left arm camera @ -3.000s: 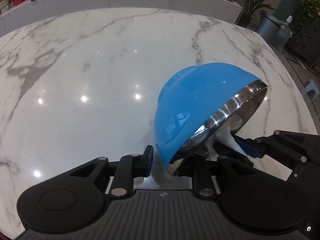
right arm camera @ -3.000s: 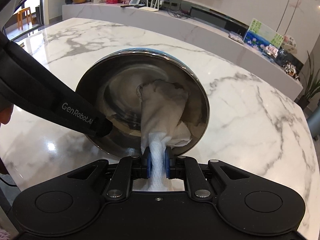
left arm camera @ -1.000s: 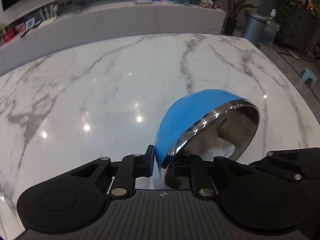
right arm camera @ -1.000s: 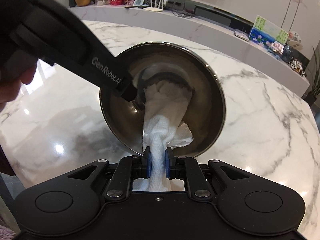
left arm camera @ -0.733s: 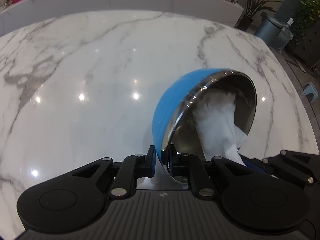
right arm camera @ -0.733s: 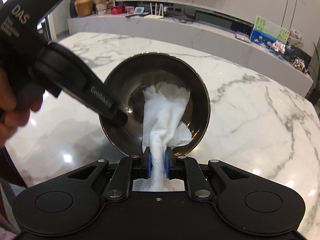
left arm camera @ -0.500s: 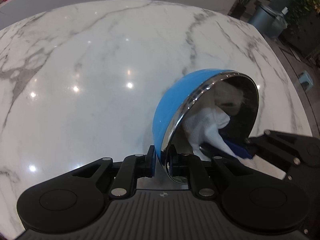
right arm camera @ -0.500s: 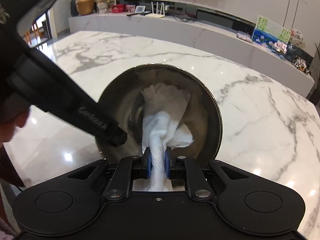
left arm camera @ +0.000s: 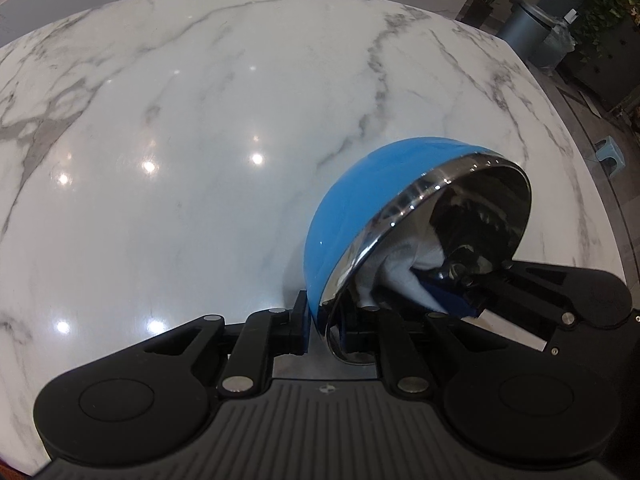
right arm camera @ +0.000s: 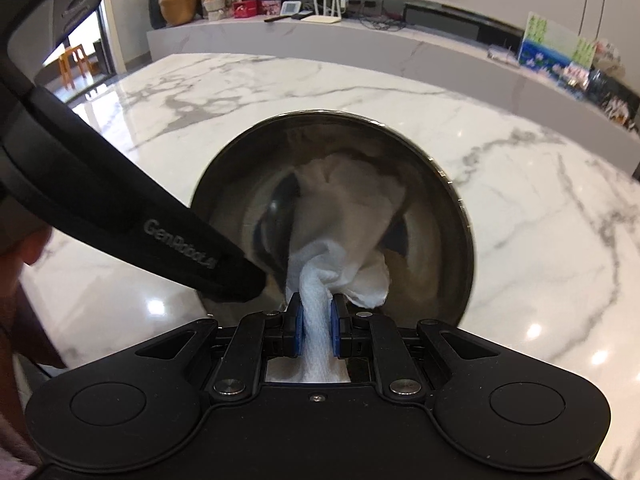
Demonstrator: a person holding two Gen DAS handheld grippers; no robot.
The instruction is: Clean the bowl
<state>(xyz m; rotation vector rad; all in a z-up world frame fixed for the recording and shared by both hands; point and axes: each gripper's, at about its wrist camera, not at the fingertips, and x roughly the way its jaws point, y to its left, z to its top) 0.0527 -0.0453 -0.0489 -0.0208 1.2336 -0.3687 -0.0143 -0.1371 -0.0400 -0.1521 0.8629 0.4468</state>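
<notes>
The left claw [left arm camera: 320, 322] was clamped on the near rim of the bowl [left arm camera: 352, 216], one finger against the blue outside, the other inside the steel. The bowl was held tipped on edge just ahead of that claw, its mouth facing right toward the right claw [right arm camera: 316, 326] and its blue dome turned left and away. In the right wrist view the mouth faced the camera squarely, so the bowl's axis ran nearly along that claw's line.

The bowl was blue and glossy outside, with a polished steel rim and a dark mirror-like inside that reflected the black tools.

The right claw was pinched narrow on a twisted neck of white paper towel [right arm camera: 344, 216]. Beyond its tips the towel fanned out and lay pressed against the bowl's inner wall and bottom, filling the middle of the hollow.

Past the bowl, the white worktop [left arm camera: 200, 120] with grey veins spread out, glossy under light spots.
</notes>
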